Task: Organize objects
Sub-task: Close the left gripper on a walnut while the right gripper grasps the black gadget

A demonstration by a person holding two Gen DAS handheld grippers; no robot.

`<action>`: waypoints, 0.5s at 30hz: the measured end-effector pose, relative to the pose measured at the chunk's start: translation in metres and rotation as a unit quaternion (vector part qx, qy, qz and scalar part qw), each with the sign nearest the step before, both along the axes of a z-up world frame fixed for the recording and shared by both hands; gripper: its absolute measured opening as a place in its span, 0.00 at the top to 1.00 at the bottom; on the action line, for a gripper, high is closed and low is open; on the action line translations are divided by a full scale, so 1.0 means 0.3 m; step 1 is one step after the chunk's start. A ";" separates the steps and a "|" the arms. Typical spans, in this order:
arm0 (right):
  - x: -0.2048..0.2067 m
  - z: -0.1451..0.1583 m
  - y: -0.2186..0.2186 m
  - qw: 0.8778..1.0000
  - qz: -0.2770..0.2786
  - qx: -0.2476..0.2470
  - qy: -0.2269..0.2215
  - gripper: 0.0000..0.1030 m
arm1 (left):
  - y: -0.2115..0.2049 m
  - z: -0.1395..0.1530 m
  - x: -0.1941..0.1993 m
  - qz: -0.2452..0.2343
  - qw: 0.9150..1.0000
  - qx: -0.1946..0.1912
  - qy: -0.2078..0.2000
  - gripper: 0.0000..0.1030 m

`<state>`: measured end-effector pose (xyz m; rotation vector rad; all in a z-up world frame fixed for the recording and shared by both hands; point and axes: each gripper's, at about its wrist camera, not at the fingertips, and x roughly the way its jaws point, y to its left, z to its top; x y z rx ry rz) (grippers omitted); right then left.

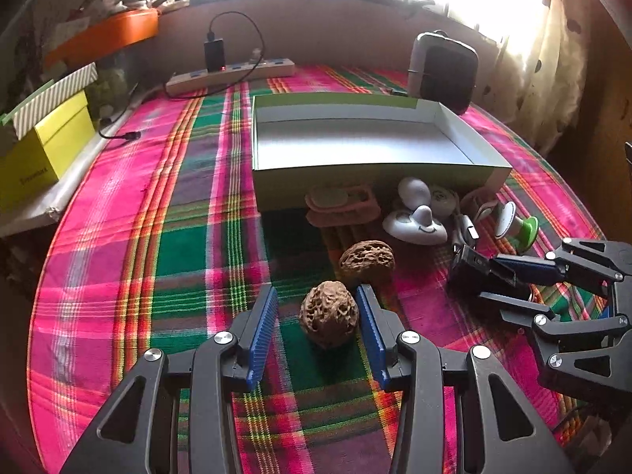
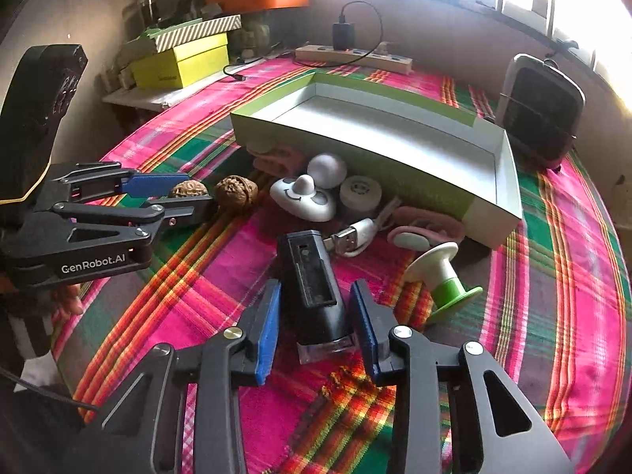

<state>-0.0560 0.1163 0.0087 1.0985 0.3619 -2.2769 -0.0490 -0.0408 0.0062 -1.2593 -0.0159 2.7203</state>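
My left gripper (image 1: 316, 290) stands open around a brown walnut (image 1: 330, 320) on the plaid cloth; the right pad is at the shell, the left pad stands apart from it. A second walnut (image 1: 367, 260) lies just beyond. My right gripper (image 2: 316, 284) straddles a black boxy device (image 2: 312, 288) lying on the cloth, with narrow gaps showing at both blue pads, so it counts as open. The right wrist view also shows the left gripper (image 2: 197, 190) around its walnut (image 2: 187, 189). An open white and green box (image 1: 375, 170) sits empty behind the objects.
In front of the box (image 2: 355, 146) lie a white smiley toy (image 2: 304, 197), a white ball (image 2: 328, 168), a round white disc (image 2: 361, 193), a USB cable (image 2: 355, 237), pink pieces (image 2: 426, 225) and a green and white spool (image 2: 442, 276). Behind are a power strip (image 1: 233, 73), a dark speaker-like unit (image 1: 442, 71) and yellow boxes (image 1: 43, 150).
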 end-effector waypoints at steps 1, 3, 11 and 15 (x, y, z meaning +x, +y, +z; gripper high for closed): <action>0.002 -0.001 0.000 1.000 0.001 0.000 0.000 0.68 | 0.000 0.000 -0.001 0.000 1.000 0.001 0.000 0.62; 0.005 -0.001 0.000 1.000 0.001 0.000 0.001 0.71 | -0.001 0.000 -0.001 0.000 1.000 0.003 0.001 0.63; 0.003 0.001 0.002 1.000 0.000 -0.004 -0.001 0.72 | 0.008 -0.002 0.010 -0.005 1.000 0.004 0.001 0.74; 0.006 -0.001 0.004 1.000 -0.001 -0.005 -0.001 0.72 | 0.012 -0.002 0.014 -0.006 1.000 0.005 0.001 0.74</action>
